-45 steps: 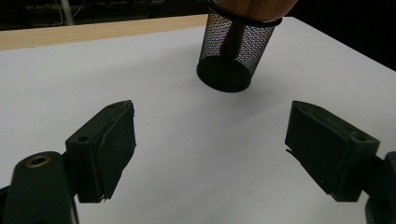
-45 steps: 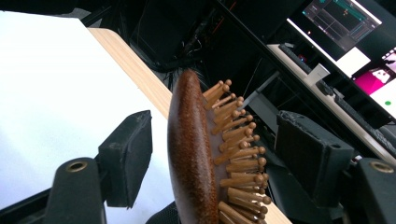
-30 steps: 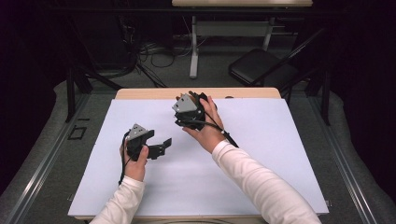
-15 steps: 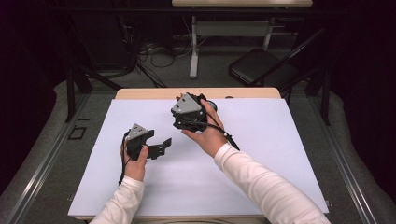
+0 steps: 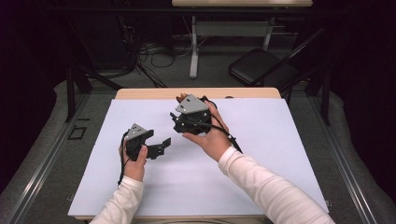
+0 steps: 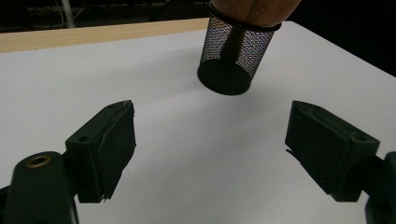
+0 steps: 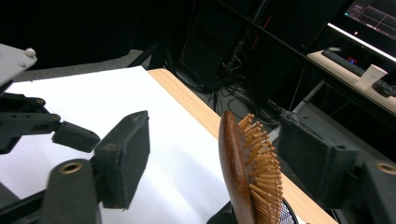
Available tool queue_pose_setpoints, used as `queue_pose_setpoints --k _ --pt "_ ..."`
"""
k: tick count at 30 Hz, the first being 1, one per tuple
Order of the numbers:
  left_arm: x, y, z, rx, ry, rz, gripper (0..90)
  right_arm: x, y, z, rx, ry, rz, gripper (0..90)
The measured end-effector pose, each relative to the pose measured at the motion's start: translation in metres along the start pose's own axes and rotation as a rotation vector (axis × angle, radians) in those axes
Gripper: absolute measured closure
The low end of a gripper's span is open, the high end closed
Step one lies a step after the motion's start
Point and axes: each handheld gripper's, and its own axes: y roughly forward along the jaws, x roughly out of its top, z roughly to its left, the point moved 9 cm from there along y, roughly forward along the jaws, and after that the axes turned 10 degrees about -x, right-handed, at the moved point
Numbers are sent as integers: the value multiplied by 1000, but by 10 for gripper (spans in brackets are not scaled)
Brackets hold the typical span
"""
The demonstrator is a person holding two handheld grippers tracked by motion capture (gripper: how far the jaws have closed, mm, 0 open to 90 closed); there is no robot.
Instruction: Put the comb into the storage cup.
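High view: a white sheet (image 5: 261, 154) is seen spread over the table (image 5: 140, 93), w/ a wood strip left bare along the far edge. The left gripper (image 5: 156, 145) is held low over the sheet's left half, jaws spread wide, nothing betw. them. The right gripper (image 5: 187, 122) is held near the middle of the far edge, in the right hand (image 5: 210, 137); the orange tip of a wooden hairbrush (image 5: 180, 97) is just glimpsed beyond its grey plate. Left gripper view: the jaws are seen released and well apart above bare sheet; a black mesh cup (image 6: 235, 58) stands farther off, close to the wood strip, w/ the brush's wooden handle inside it. Right gripper view: the hairbrush (image 7: 243, 172) stands upright in the mesh cup (image 7: 285, 212), bristles toward the right jaw. It sits betw. the jaws, which have just been opening; no pad is seen pressed on it, so the claw is released. The left gripper (image 7: 51, 128) shows at the left edge.
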Motion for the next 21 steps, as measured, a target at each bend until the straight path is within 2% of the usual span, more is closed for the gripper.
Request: queue_pose_setpoints --k 6,11,19,21 --pt "0 0 0 -1 0 -2 163 4 -13 -9 25 49 -20 235" --pt "0 -1 0 -3 2 -1 163 0 -23 -21 56 120 -22 235" --pt "0 -1 0 -8 2 3 163 -23 -29 -50 33 221 8 235" --pt "0 -1 0 -7 2 3 163 -29 -30 -55 28 234 18 233"
